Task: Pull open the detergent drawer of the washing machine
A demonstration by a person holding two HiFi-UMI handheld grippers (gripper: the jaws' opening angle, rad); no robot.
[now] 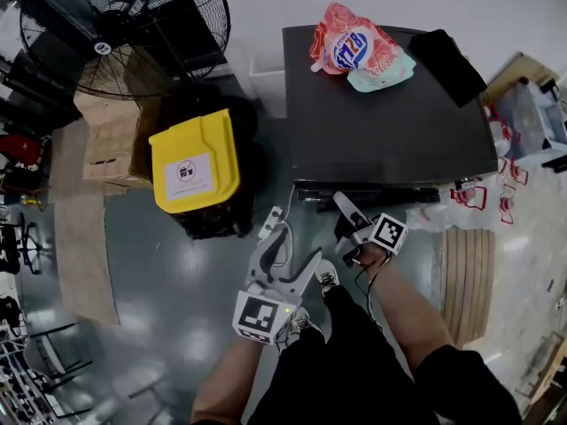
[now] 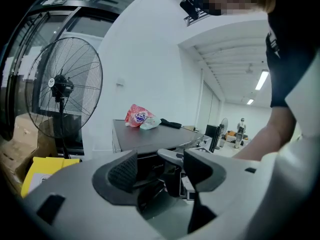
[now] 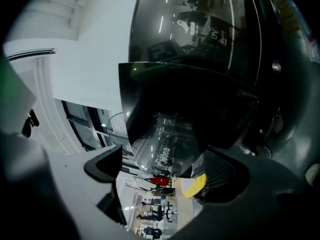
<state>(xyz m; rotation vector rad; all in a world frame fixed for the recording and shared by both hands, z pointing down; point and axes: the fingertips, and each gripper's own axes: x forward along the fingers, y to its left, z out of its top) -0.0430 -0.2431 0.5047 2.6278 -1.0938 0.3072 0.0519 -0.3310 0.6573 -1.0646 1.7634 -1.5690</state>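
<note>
The dark washing machine (image 1: 381,122) stands in front of me; its top front edge (image 1: 372,191) is all the head view shows of the front. My right gripper (image 1: 344,218) is right at that front, near its left end. In the right gripper view the jaws (image 3: 165,169) stand wide open, and a glossy dark panel (image 3: 190,119) with mirrored lettering fills the space just ahead, its lower corner reaching between them. No pad presses on it. My left gripper (image 1: 292,242) hangs lower and further left, open (image 2: 160,166) and empty, pointing at the machine (image 2: 145,136).
A pink detergent bag (image 1: 359,47) and a black pouch (image 1: 447,60) lie on the machine's top. A yellow-lidded bin (image 1: 195,162) stands close on the left, with a cardboard box (image 1: 106,140) and a big floor fan (image 1: 124,25) behind it. A wooden pallet (image 1: 465,282) lies at the right.
</note>
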